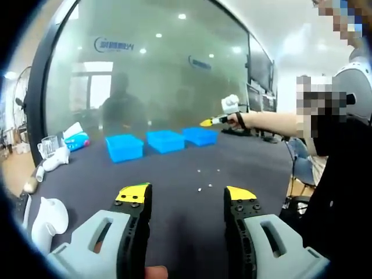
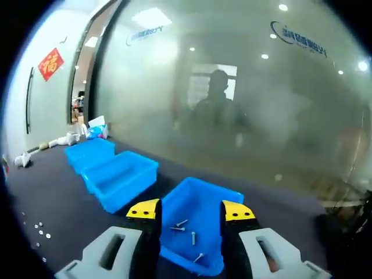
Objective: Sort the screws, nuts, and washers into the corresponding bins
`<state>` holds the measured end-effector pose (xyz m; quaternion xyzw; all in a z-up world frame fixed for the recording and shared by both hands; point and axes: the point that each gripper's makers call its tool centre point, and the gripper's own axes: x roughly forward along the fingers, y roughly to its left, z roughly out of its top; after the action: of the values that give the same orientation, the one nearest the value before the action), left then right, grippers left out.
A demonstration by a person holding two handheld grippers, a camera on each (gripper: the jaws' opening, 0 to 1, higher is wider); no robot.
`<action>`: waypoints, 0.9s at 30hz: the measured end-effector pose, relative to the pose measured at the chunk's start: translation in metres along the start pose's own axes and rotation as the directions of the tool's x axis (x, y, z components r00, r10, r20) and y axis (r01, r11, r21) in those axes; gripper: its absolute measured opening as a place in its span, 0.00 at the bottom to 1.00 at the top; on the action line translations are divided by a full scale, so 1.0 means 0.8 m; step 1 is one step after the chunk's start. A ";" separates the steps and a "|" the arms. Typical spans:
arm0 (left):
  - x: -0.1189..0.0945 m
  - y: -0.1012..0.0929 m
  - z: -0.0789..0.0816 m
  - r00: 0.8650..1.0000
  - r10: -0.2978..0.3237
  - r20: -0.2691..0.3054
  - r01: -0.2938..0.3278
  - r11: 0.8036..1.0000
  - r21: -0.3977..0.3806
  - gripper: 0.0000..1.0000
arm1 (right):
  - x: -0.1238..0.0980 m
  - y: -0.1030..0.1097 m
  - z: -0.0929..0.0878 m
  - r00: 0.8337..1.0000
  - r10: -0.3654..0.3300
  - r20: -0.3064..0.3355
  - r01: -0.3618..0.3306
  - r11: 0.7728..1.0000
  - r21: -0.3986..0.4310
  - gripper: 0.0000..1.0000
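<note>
in the left gripper view, the left gripper (image 1: 187, 196) stands wide open and empty above the dark worktop (image 1: 168, 180), with the loose small parts (image 1: 207, 179) just ahead and slightly right, nearer this hand. in the right gripper view, the right gripper (image 2: 190, 211) hangs open and empty over the nearest blue bin (image 2: 200, 229), which holds screws (image 2: 187, 231); further loose hardware (image 2: 38, 229) lies far left.

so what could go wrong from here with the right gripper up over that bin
The right gripper hangs open above the nearest blue bin, which already holds a few screws. Any part it lets go from this height might bounce over the low wall. The middle bin sits close beside, so a stray piece could land there. The small parts lying loose on the dark table could roll if nudged.
</note>
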<state>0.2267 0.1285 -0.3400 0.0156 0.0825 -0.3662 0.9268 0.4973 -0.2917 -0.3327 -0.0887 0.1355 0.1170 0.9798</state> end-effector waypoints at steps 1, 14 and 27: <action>0.000 0.000 0.000 1.000 0.001 -0.001 -0.001 1.000 0.001 0.48 | -0.005 0.002 0.000 1.000 0.005 0.008 -0.005 1.000 0.005 0.36; 0.001 -0.004 0.003 1.000 -0.003 0.013 0.003 1.000 -0.002 0.48 | -0.110 0.046 -0.003 0.988 0.073 0.137 -0.077 0.997 0.026 0.36; -0.002 -0.011 0.013 0.999 -0.006 0.032 0.006 1.000 0.006 0.48 | -0.221 0.099 -0.011 0.957 0.138 0.255 -0.148 0.989 0.024 0.35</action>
<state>0.2205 0.1221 -0.3293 0.0121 0.0666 -0.3694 0.9268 0.3094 -0.2542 -0.3014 -0.0421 0.0181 0.1950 0.9797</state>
